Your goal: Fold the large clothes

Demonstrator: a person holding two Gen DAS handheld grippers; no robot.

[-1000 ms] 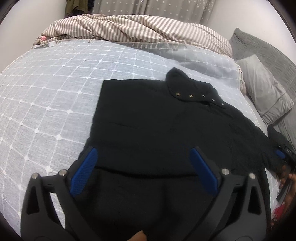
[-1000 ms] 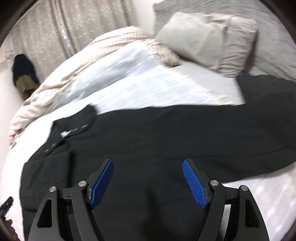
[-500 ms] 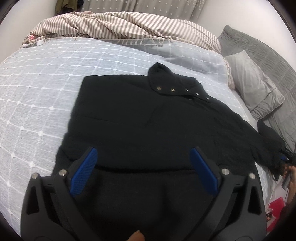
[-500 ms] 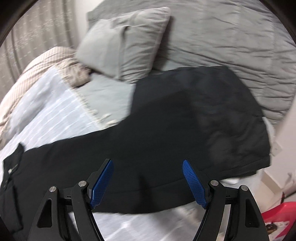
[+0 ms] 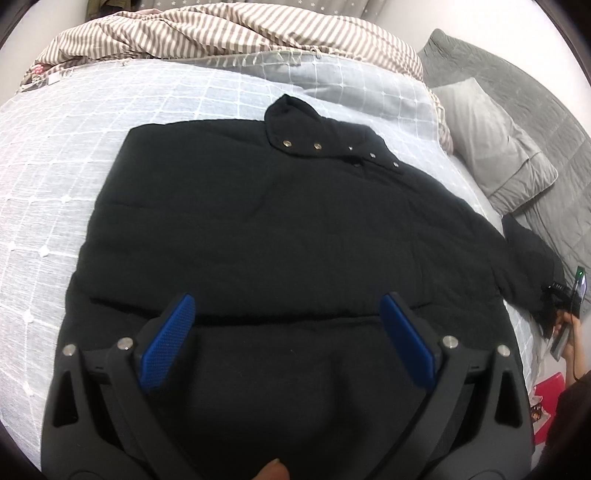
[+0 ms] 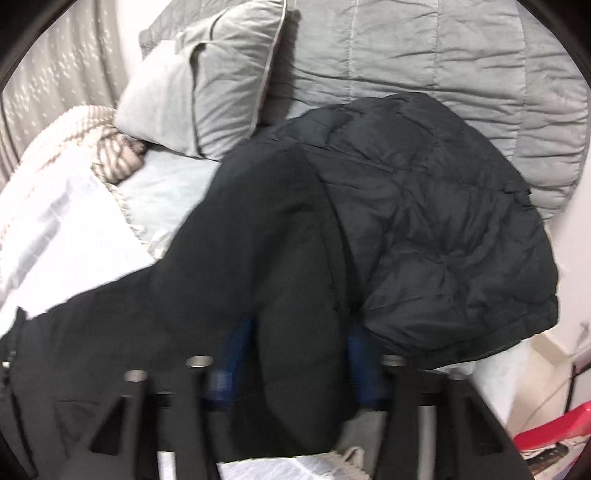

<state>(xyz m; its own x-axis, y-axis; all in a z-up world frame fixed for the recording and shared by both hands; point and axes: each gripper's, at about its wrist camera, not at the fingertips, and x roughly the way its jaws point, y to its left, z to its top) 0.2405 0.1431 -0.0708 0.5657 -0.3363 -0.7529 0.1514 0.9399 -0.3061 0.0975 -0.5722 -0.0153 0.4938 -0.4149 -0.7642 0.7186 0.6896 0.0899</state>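
Note:
A black padded jacket lies flat on the bed, its snap-button collar at the far side. My left gripper hovers open over the jacket's near hem, with nothing between its blue pads. In the right wrist view the jacket's sleeve lies crumpled towards the grey quilt. My right gripper is closing, and a thick fold of that sleeve is bunched between its blurred blue pads. A hand shows at the sleeve end in the left wrist view.
The bed has a pale grid-pattern cover. A striped duvet is heaped at the far side. A grey pillow and a grey quilt lie beyond the sleeve. A red object sits on the floor past the bed edge.
The right gripper swept right along the jacket to the sleeve, and its wide jaws narrowed around a fold of it. The left gripper shifted slightly and stayed open.

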